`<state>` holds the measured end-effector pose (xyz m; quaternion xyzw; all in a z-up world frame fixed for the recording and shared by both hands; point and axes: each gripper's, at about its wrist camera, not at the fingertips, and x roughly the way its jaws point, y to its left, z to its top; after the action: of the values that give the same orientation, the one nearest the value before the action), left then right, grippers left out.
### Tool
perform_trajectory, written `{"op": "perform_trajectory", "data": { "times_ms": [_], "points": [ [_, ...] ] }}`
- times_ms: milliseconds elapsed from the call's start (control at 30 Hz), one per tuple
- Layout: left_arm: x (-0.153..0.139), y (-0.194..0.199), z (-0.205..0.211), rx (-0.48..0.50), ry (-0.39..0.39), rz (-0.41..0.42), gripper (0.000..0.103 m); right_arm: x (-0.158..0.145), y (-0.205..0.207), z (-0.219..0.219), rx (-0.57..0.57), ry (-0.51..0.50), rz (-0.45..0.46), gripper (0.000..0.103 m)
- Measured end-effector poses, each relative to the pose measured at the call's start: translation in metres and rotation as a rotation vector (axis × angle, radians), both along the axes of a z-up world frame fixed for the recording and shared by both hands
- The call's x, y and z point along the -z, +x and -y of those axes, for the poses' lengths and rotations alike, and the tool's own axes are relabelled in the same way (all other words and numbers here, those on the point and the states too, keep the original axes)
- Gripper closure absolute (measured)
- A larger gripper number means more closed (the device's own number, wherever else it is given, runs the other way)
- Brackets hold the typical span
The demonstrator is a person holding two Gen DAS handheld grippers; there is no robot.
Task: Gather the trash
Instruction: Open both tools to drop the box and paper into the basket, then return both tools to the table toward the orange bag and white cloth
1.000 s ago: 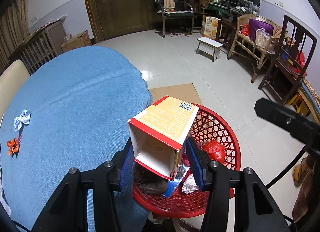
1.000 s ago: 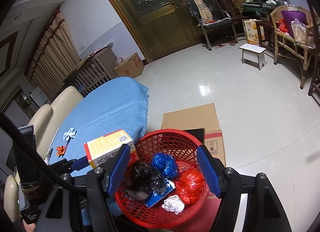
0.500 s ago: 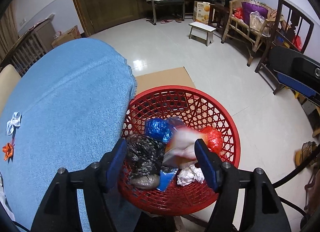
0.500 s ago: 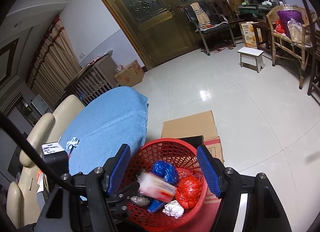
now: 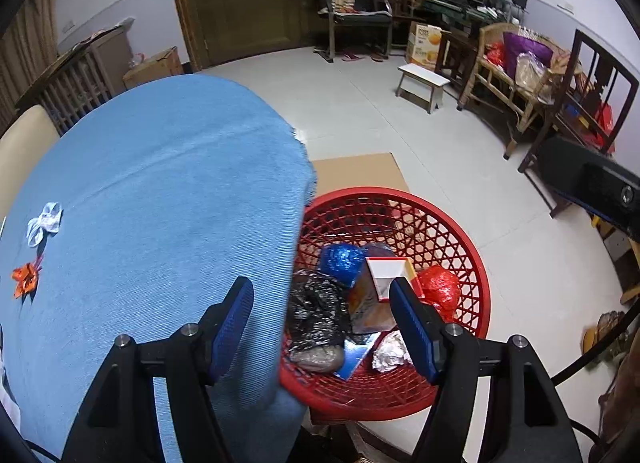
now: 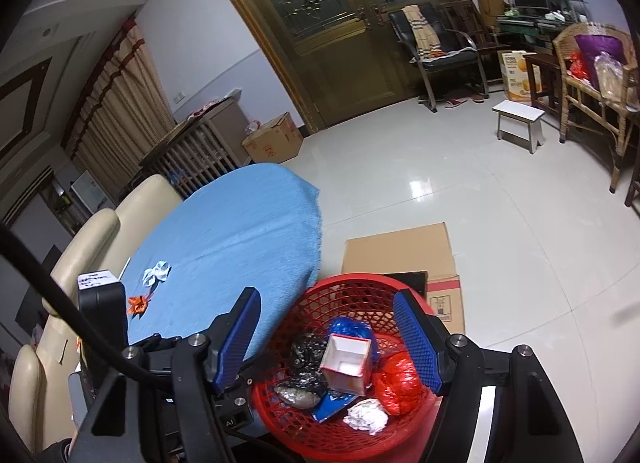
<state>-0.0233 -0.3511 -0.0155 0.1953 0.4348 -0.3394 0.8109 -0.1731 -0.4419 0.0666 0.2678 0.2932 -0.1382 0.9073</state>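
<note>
In the red basket (image 5: 476,275) beside the blue-clothed table (image 5: 160,203), the box (image 5: 380,287) lies among bagged trash, both the left gripper (image 5: 322,319) and right gripper (image 6: 326,337) spread, holding nothing.

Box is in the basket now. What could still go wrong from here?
The box stands open-end up on the trash pile, leaning; it may topple. The basket is tucked under the tablecloth edge, so a swinging claw could snag the cloth. Two small scraps remain far across the table and could be missed.
</note>
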Motion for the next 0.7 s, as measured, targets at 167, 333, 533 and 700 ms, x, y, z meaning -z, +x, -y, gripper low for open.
{"op": "perform_trajectory", "data": {
  "times_ms": [167, 333, 533, 700],
  "points": [
    [-0.007, 0.009, -0.022, -0.042, -0.035, 0.004, 0.032, -0.005, 0.012, -0.019, -0.043, -0.023, -0.006, 0.03],
    [-0.011, 0.023, -0.051, -0.1, -0.073, 0.001, 0.032, -0.012, 0.028, -0.042, -0.093, -0.054, -0.009, 0.03],
    [-0.014, 0.047, -0.105, -0.218, -0.114, -0.001, 0.032, -0.016, 0.052, -0.072, -0.15, -0.082, -0.024, 0.03],
    [-0.006, 0.074, -0.168, -0.357, -0.137, -0.007, 0.032, -0.01, 0.08, -0.101, -0.212, -0.093, -0.055, 0.03]
  ]
}}
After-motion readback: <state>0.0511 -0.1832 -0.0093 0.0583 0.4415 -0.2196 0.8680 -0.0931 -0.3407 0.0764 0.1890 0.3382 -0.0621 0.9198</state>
